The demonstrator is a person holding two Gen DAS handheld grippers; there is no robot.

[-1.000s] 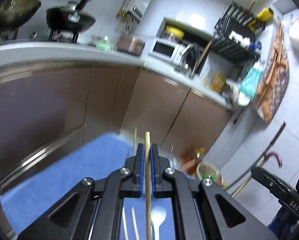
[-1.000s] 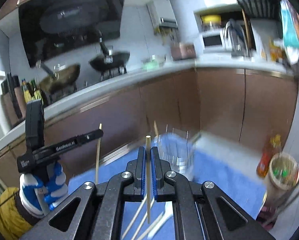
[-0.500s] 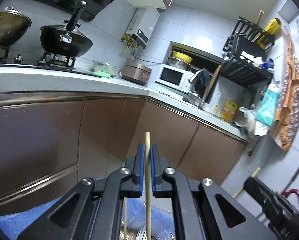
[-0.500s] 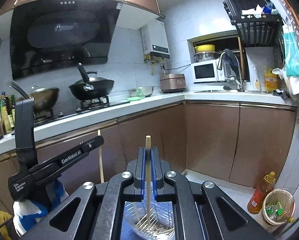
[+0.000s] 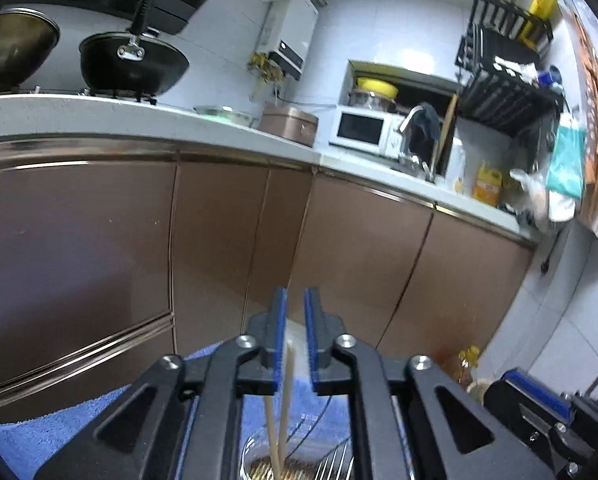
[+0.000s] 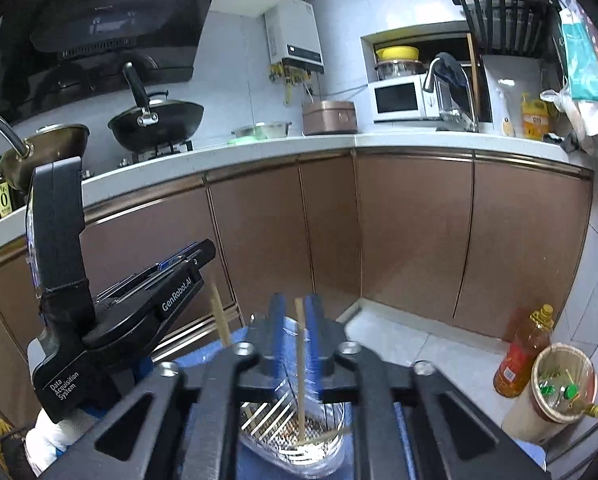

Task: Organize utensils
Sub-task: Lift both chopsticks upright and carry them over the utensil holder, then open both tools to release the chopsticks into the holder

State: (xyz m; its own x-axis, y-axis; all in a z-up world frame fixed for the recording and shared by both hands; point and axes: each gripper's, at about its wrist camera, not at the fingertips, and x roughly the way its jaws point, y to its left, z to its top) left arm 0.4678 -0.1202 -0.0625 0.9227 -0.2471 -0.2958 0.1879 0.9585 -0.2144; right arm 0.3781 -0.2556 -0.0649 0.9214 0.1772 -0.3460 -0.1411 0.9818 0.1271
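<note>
In the left wrist view my left gripper hangs over a clear plastic holder. Its jaws are opening, and a pale wooden chopstick has slipped down between the pads into the holder, beside a second chopstick. In the right wrist view my right gripper is over the same holder. Its jaws are opening too, and a chopstick stands loose between the pads with its tip on the holder's slotted bottom. The left gripper shows at the left, with another chopstick under it.
The holder stands on a blue cloth. Brown cabinet doors under a white counter fill the background. On the floor at the right are an oil bottle and a waste bin.
Both grippers sank over the clear holder. Their jaws, earlier shut on one chopstick each, have parted, and the chopsticks have slid down into the holder.
</note>
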